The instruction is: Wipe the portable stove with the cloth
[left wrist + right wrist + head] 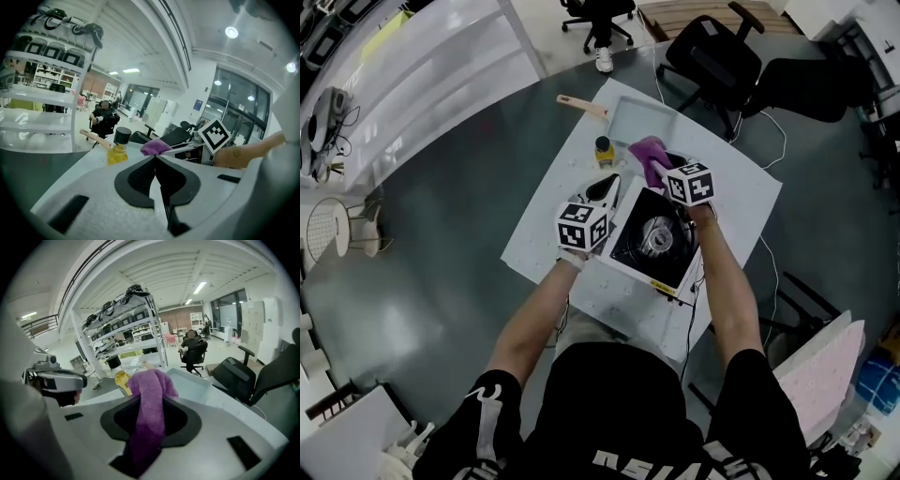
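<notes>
Holding the cloth [649, 153] by the far edge of the stove [654, 239], ready to wipe.
The right hand-held gripper [151, 427] pinches the cloth; the left hand-held gripper [157, 180] is closed and empty. The stove sits on the worktop [581, 300]. Next, I think, press the cloth down and rub the top.

the cloth [149, 399] is purple, soft and fuzzy, with a nubbly towel pile. the stove [649, 236] has a smooth white casing, a black top and a shiny metal burner ring. the bottle [117, 149] at its far left is clear and glossy, with a matt black cap. beyond it lies a pale wood handle [581, 105]. the left gripper [155, 159] is grainy matt white plastic with finely textured black pads [139, 180]. the table [534, 248] is matt white, the floor [422, 281] glossy.
</notes>
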`<state>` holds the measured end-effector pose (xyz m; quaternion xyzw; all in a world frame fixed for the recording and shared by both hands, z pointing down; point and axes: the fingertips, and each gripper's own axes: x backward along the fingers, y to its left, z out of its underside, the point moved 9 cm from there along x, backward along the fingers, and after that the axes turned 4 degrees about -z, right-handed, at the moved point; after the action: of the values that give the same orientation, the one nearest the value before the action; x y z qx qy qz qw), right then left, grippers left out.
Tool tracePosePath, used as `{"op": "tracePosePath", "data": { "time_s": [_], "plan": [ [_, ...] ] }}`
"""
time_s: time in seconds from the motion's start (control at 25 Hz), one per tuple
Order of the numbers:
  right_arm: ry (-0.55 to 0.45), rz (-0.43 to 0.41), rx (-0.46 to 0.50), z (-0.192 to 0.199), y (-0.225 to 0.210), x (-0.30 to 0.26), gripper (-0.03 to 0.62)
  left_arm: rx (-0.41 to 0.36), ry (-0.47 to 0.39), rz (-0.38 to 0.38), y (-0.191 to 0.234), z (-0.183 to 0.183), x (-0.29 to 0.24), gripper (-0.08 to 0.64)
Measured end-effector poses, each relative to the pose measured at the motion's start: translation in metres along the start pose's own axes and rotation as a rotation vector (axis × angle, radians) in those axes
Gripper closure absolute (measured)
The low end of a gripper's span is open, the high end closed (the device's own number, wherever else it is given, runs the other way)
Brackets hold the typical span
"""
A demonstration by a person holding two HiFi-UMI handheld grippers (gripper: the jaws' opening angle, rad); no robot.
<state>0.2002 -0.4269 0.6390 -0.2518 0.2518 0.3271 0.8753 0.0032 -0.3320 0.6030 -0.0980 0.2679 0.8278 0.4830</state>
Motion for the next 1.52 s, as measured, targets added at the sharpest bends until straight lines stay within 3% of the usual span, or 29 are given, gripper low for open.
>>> {"op": "tracePosePath", "data": {
  "time_s": [0.32, 0.6, 1.52],
  "plan": [
    [0.074, -0.032, 0.04, 0.01, 0.0, -0.036, 0.482, 0.022, 0.028, 0.001, 0.022, 0.008, -0.017, 0.554],
    [0.095, -0.019, 0.04, 0.02, -0.006, -0.035, 0.482, 0.019, 0.045, 0.027, 0.022, 0.01, -0.025, 0.554],
    [0.058, 0.118, -0.06, 0.082, -0.049, 0.077, 0.482, -0.053, 0.082, 0.157, -0.074, 0.025, -0.047, 0.554]
  ]
}}
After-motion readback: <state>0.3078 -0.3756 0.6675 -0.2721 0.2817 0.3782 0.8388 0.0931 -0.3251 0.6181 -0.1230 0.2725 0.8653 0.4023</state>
